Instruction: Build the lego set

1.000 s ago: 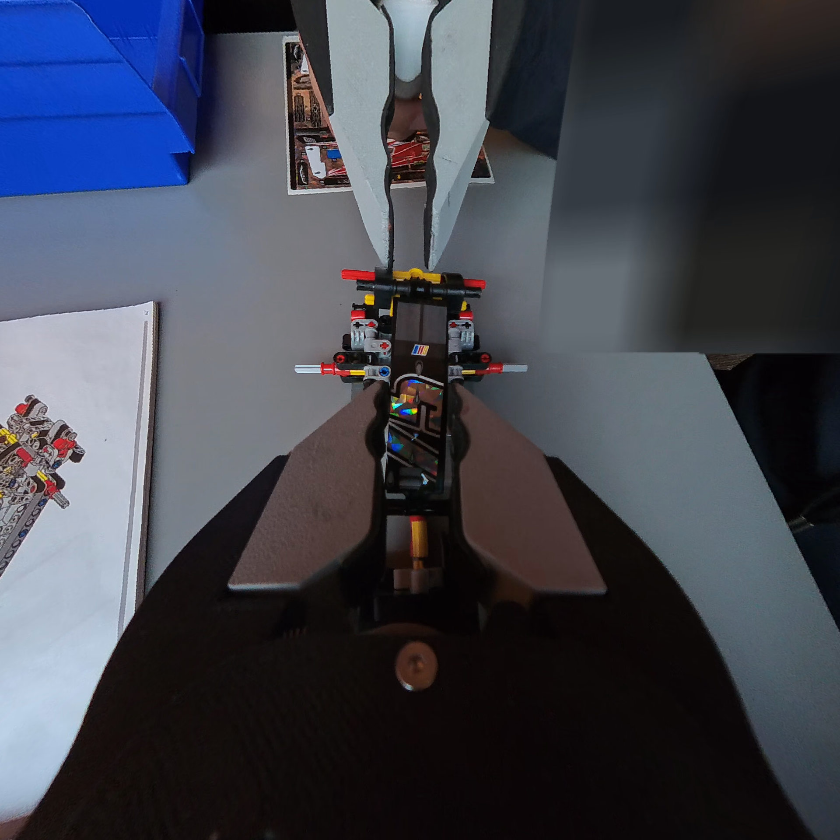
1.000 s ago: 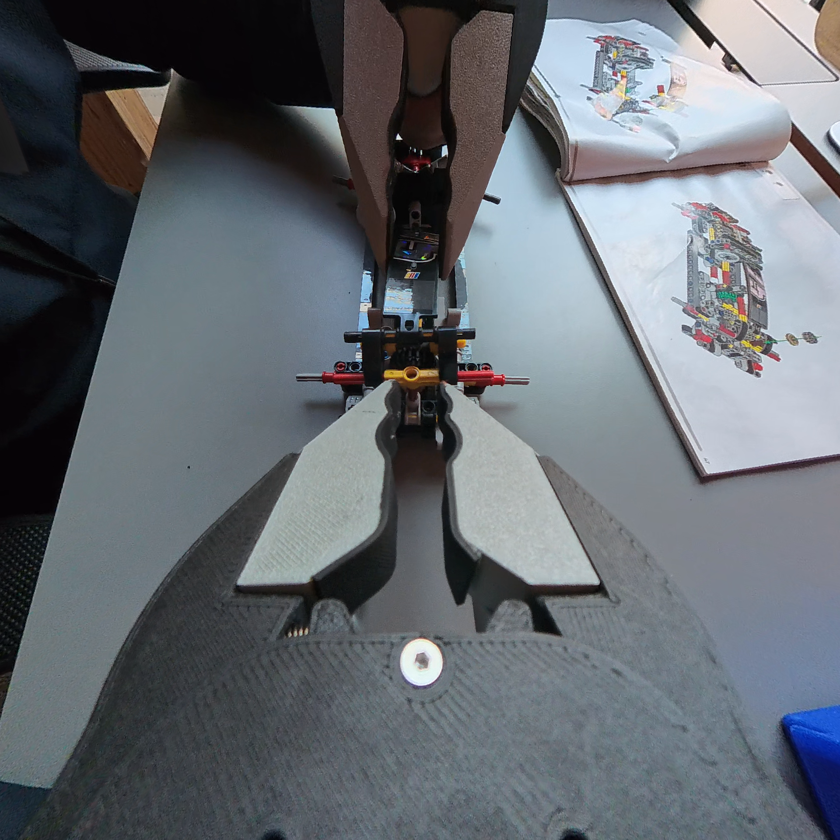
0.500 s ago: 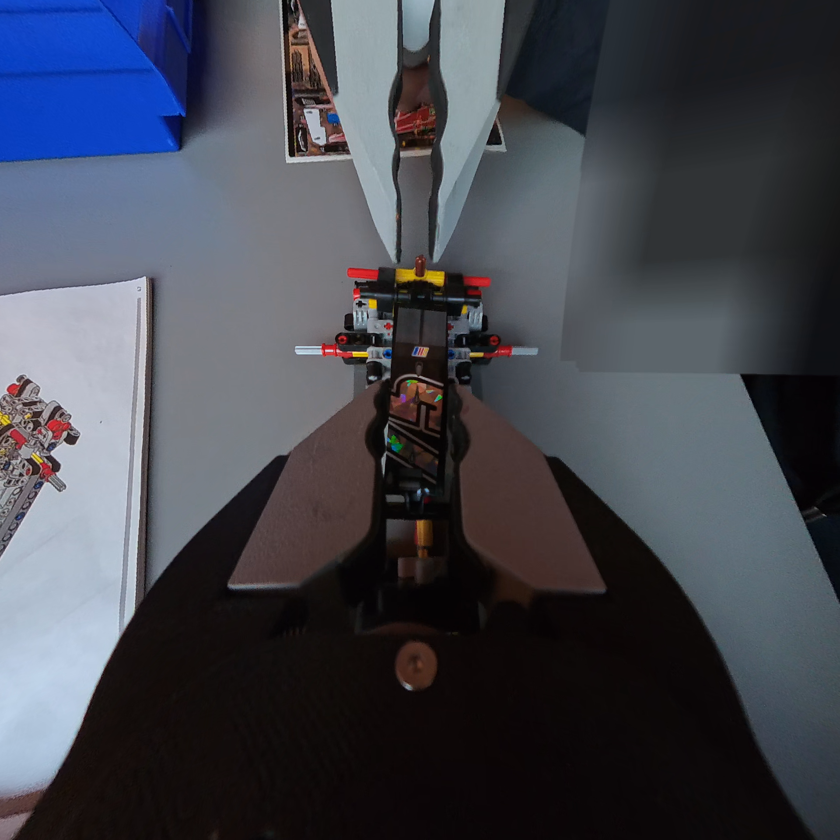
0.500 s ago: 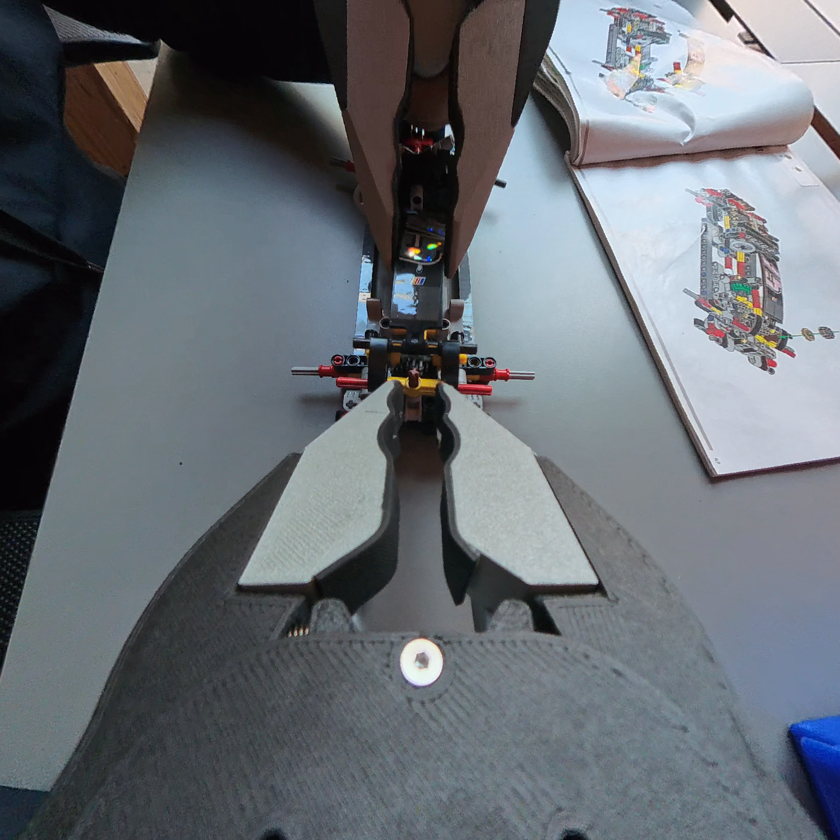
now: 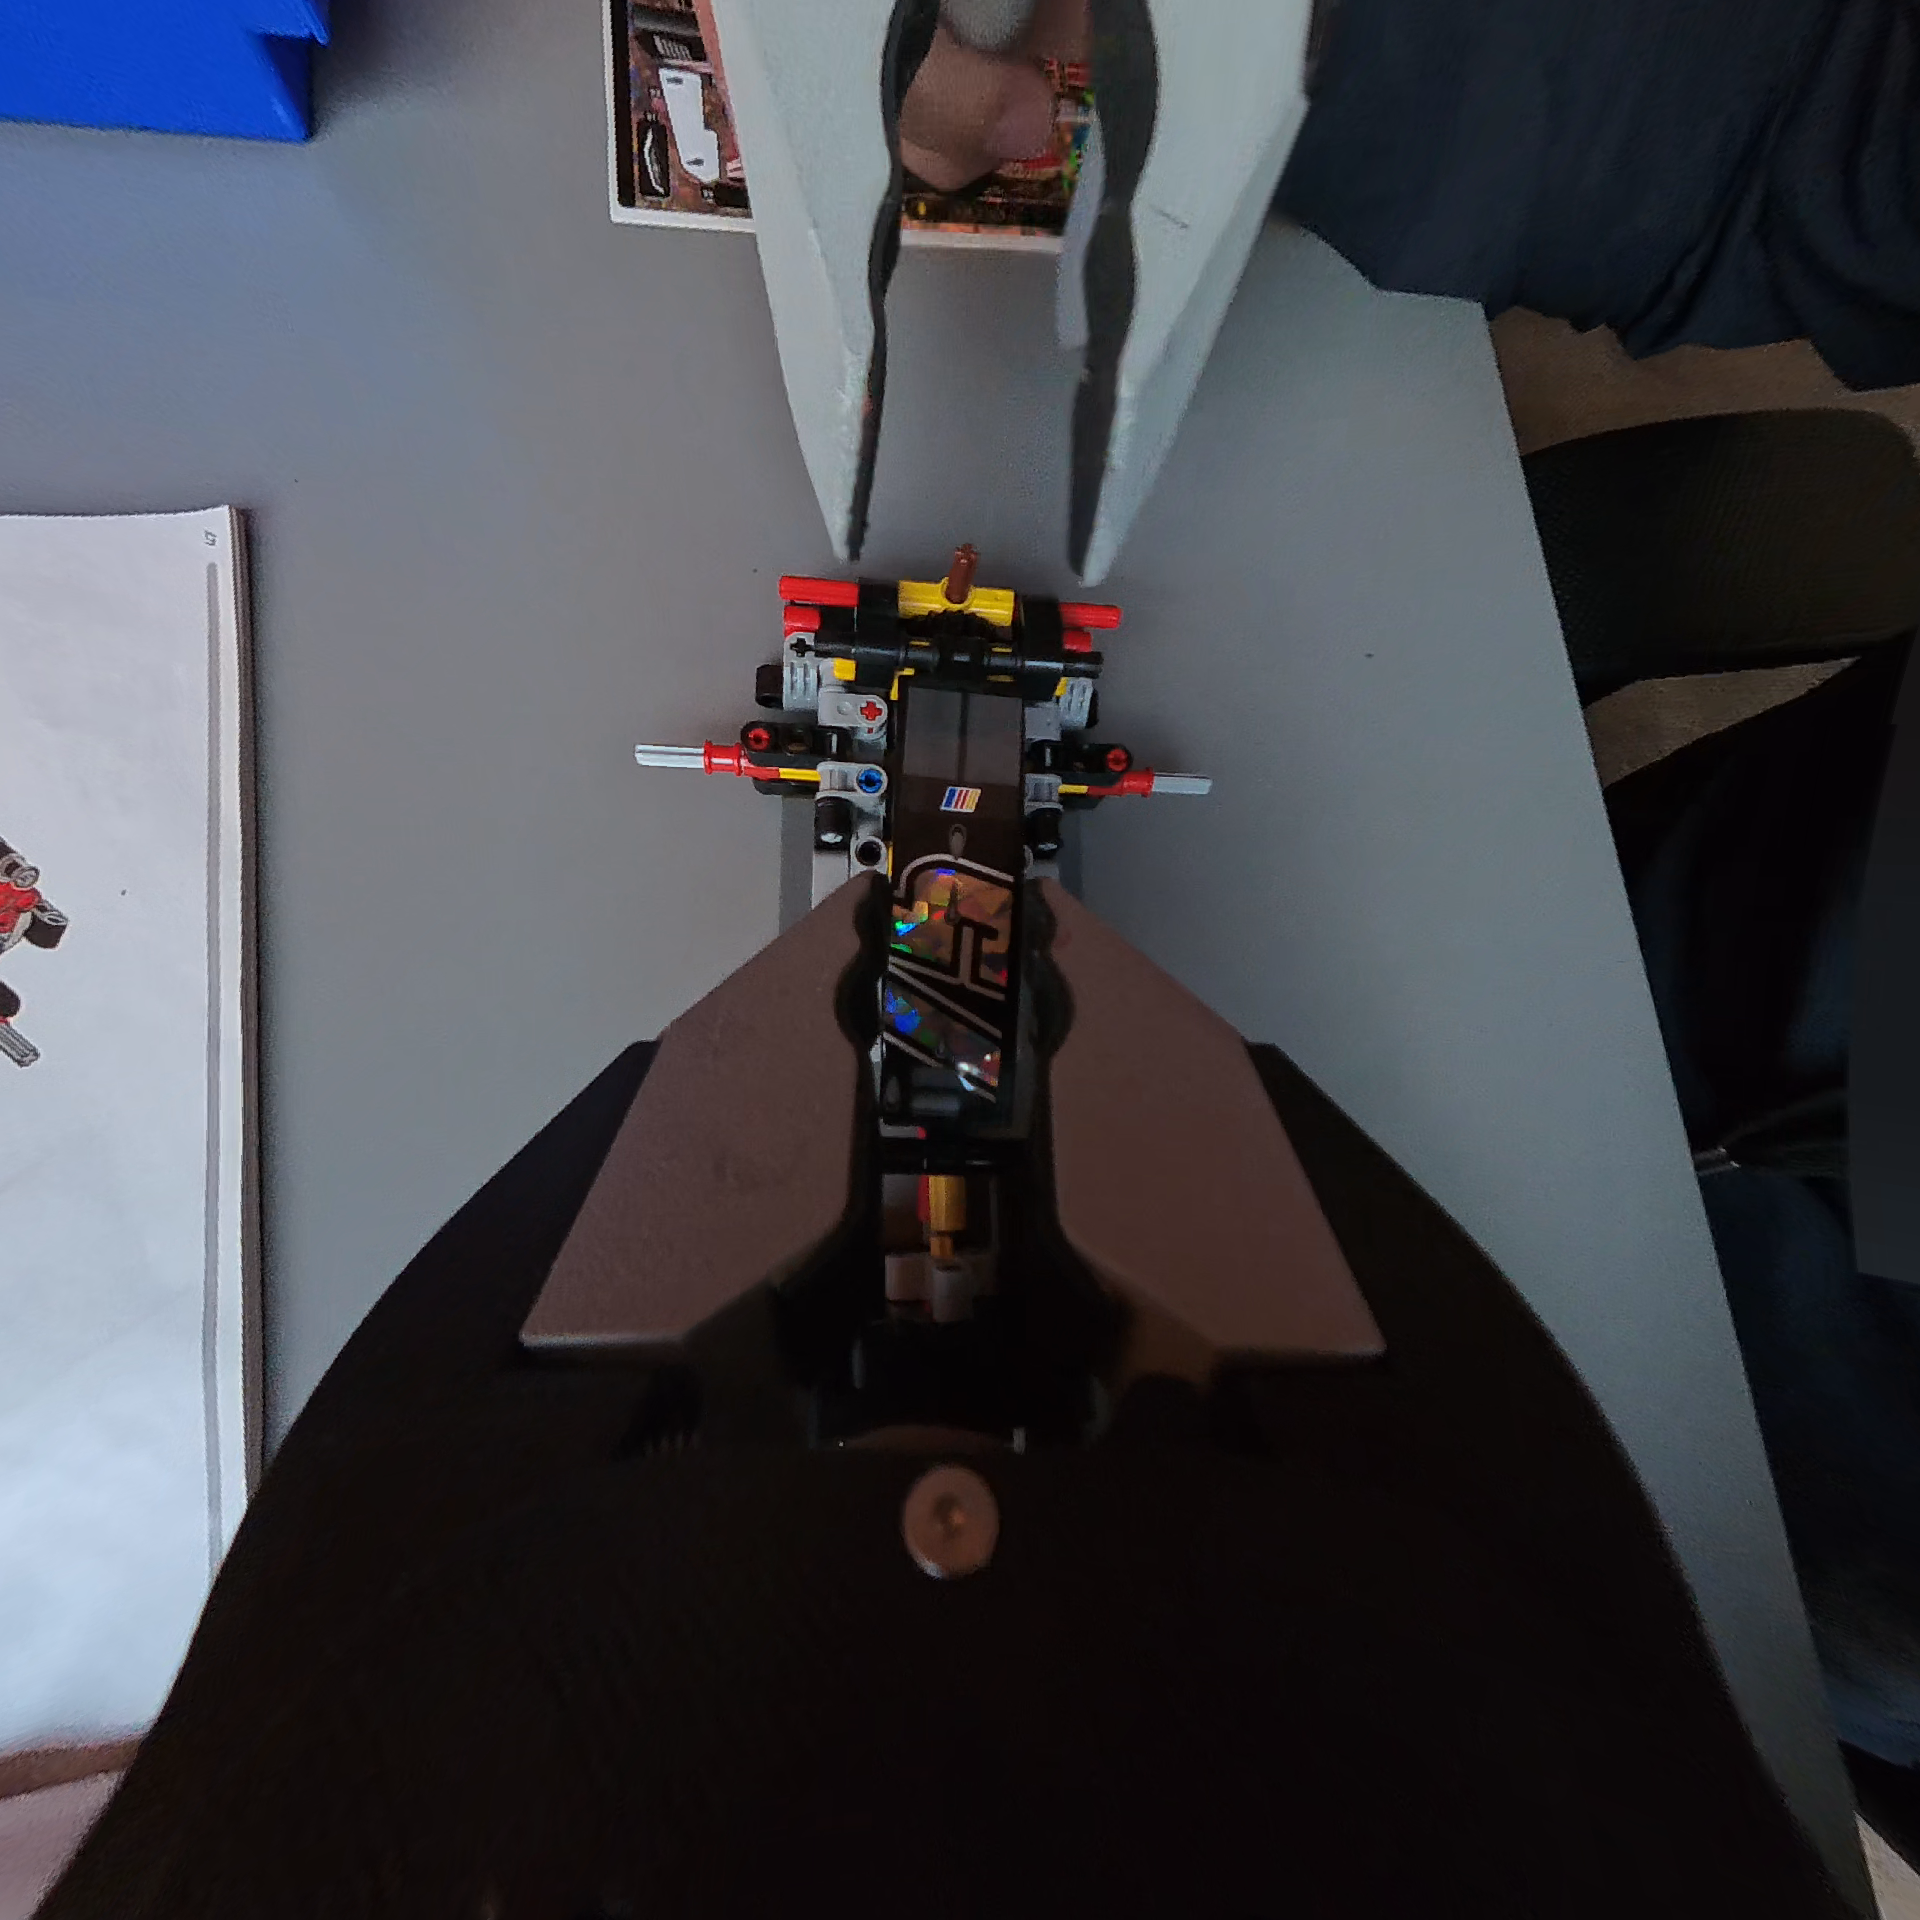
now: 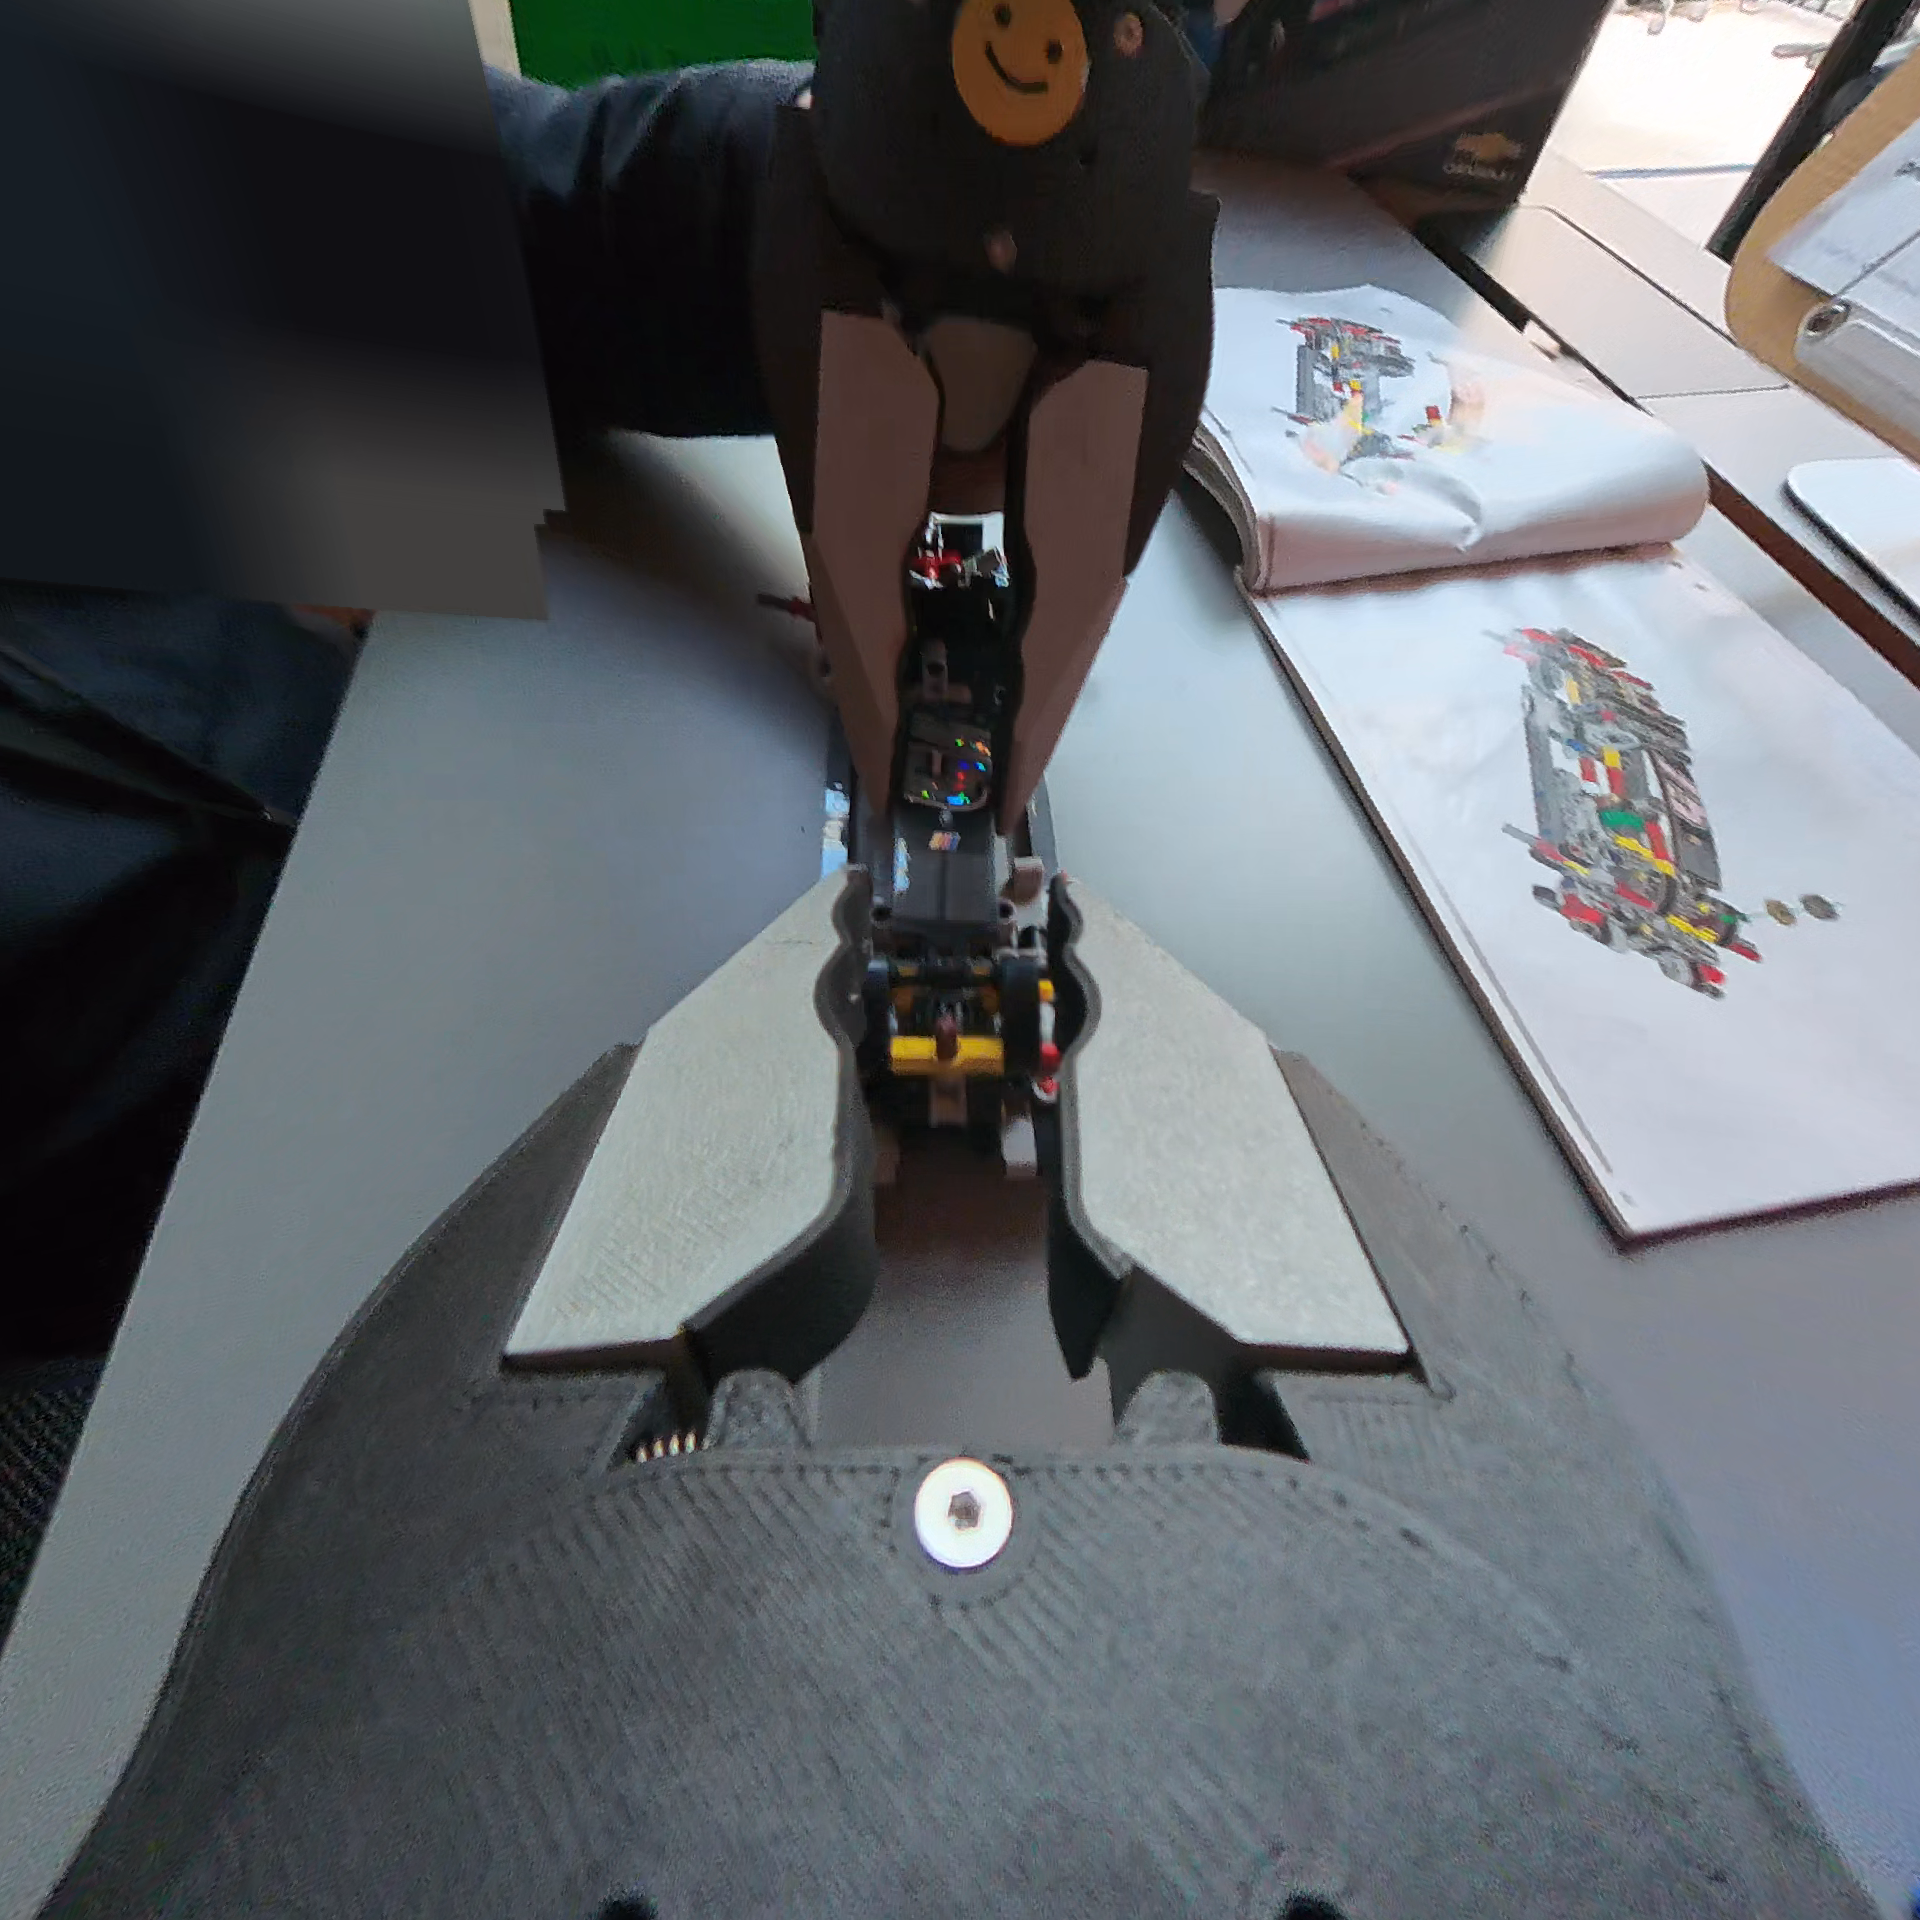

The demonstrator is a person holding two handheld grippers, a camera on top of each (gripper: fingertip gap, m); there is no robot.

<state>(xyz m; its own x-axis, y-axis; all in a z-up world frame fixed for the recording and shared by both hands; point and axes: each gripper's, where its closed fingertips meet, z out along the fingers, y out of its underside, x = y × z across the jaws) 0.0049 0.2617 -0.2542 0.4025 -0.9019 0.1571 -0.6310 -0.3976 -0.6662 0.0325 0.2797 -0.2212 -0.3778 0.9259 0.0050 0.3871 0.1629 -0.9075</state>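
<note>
We see a brick-built car chassis [image 5: 951, 769] lying on the grey desk [image 5: 468, 675], black down its middle with a holographic sticker, and red and grey axles sticking out to both sides.

The left tongs [image 5: 951, 883] are closed on the chassis's long black body: both dark fingers [image 5: 769, 1039] press against its sides, with the sticker panel showing between them.

The right tongs [image 6: 954, 904] come at the chassis from the opposite end. In the left wrist view their pale fingers [image 5: 821, 416] stand spread apart, tips just short of the end that carries a yellow piece [image 5: 956, 601] with a small brown pin [image 5: 966, 566]. In the right wrist view that same end appears to sit between the spread fingers; the picture is blurred there, and we cannot tell whether the pads touch the sides or stand just clear.

An open instruction booklet [image 6: 1621, 831] with printed model drawings lies on the desk to the right of the right tongs. A sticker sheet [image 5: 675, 135] lies on the desk beyond the chassis, partly behind the right tongs. A blue bin [image 5: 156, 62] sits at the far left corner of the left wrist view. A person's dark sleeve [image 6: 644, 239] reaches in behind the left tongs.
</note>
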